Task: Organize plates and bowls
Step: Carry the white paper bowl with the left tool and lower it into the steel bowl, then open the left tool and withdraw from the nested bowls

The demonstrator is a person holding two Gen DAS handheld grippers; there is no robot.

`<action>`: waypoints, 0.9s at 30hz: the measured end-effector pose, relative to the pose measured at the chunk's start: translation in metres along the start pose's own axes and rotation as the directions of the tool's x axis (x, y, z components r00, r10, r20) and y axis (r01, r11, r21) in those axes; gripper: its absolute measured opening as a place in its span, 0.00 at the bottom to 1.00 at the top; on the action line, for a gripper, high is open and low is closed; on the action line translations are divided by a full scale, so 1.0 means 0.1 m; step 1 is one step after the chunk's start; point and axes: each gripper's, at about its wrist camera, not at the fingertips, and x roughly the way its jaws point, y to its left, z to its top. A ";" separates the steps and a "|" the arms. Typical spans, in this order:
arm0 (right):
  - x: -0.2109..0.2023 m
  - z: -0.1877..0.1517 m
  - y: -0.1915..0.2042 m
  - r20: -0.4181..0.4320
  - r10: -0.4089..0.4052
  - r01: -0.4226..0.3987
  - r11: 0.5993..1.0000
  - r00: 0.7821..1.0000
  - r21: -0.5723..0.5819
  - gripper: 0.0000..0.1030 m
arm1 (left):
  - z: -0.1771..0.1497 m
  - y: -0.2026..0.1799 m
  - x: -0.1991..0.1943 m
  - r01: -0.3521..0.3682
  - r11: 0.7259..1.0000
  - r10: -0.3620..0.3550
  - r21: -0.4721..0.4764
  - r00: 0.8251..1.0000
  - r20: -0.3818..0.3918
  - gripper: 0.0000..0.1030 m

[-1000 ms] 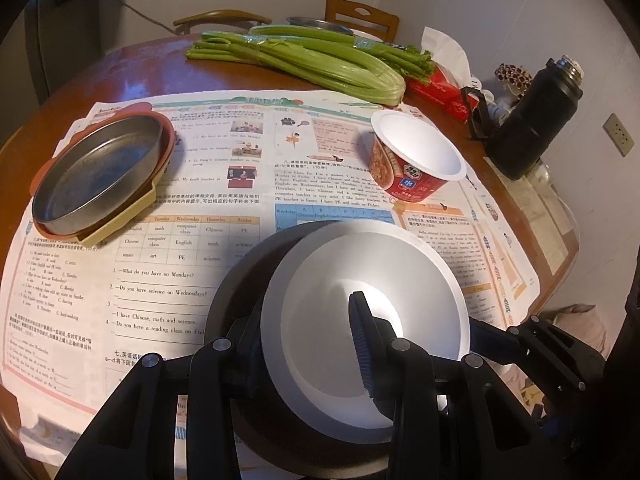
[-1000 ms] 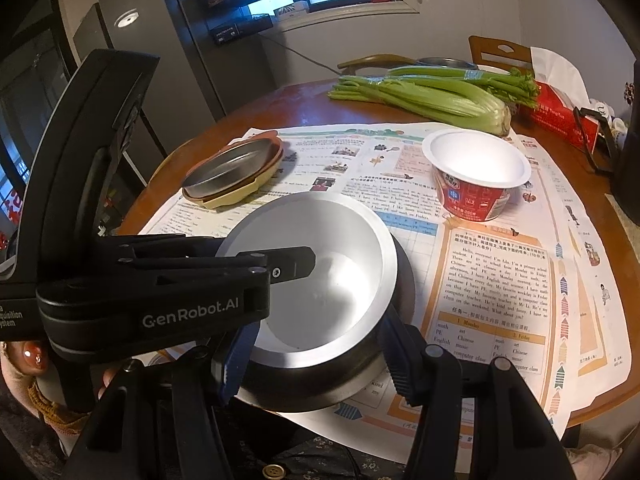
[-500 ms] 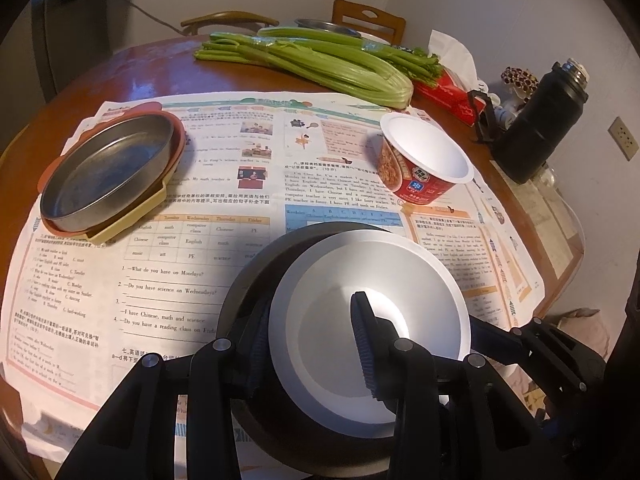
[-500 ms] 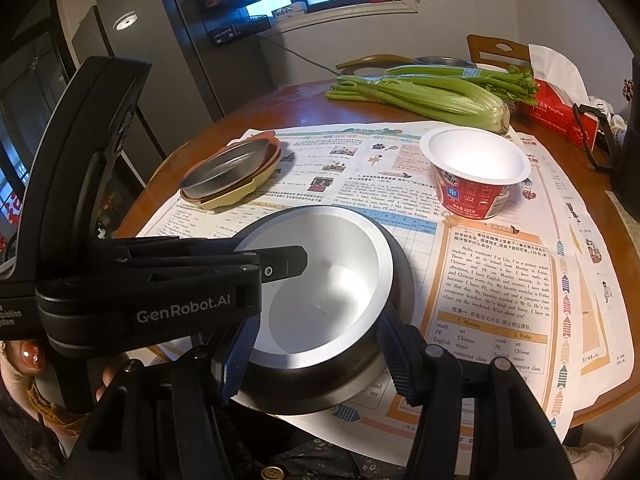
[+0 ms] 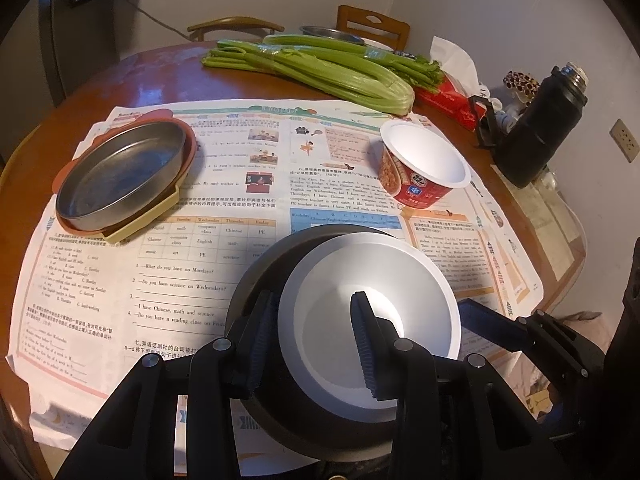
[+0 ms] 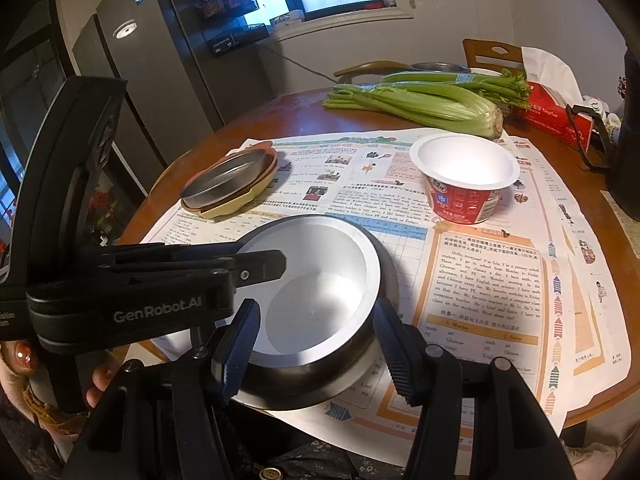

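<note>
A steel bowl (image 5: 372,312) with a pale inside sits on the newspaper near the table's front edge. My left gripper (image 5: 314,298) is shut on its left wall, with one finger outside and one inside. In the right wrist view, my right gripper (image 6: 315,304) is shut across the near part of the same bowl (image 6: 320,280), a pad on each side. Its blue pad (image 5: 480,320) shows beside the bowl's right rim. At the far left, a steel plate (image 5: 120,172) is stacked on a brown and a yellow plate (image 6: 228,176). A red paper bowl (image 5: 424,168) stands upright at the far right.
Newspaper (image 5: 180,280) covers the round wooden table (image 5: 160,76). Celery (image 5: 320,68) lies at the back, with a red tissue box (image 5: 448,96) and a black flask (image 5: 540,132) to the right. Chairs stand behind. A person's hand (image 6: 16,356) holds the left gripper's handle.
</note>
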 end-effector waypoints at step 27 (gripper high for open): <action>-0.38 0.06 -0.41 0.123 0.010 -0.024 0.993 0.992 0.118 0.58 | 0.11 -0.06 -0.37 -0.016 1.000 0.014 0.014 0.997 0.080 0.39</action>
